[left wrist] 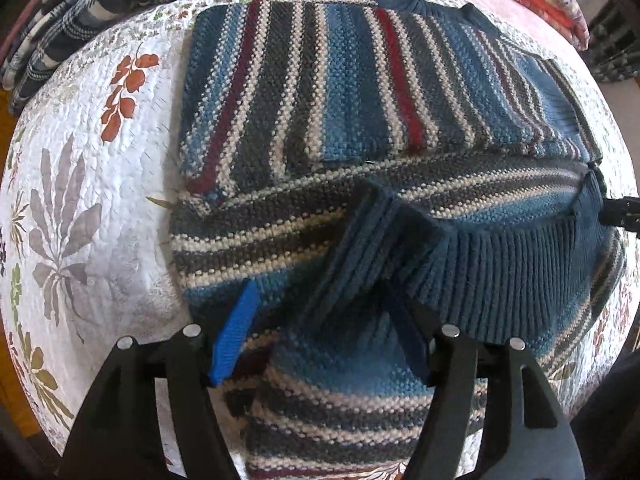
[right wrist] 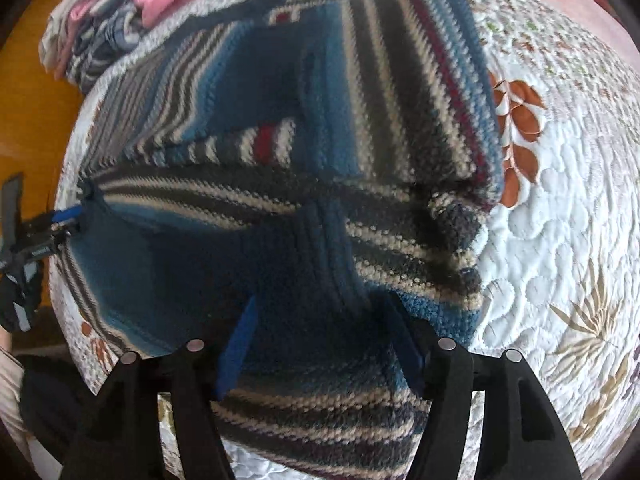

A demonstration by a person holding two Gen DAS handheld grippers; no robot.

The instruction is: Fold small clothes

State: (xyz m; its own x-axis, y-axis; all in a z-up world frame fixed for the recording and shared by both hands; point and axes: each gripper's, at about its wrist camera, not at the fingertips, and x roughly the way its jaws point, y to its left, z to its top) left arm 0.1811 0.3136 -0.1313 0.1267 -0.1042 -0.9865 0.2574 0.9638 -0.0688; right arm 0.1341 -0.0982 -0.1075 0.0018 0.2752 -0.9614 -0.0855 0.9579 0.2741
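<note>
Over a quilted bedspread (left wrist: 100,184) lies the striped knit sweater (left wrist: 320,92), partly folded, its blue ribbed hem (left wrist: 500,276) turned up across the lower body. Both tools hang low above it, pointing forward. Left tool (left wrist: 320,344) has its black arms and blue pads spread wide, straddling the knit below the hem. Right tool (right wrist: 320,344) is likewise spread apart over the dark blue fabric. Chunky wool runs in blue, grey, cream and red bands. More folded clothes (left wrist: 100,12) sit stacked at the far edge.
</note>
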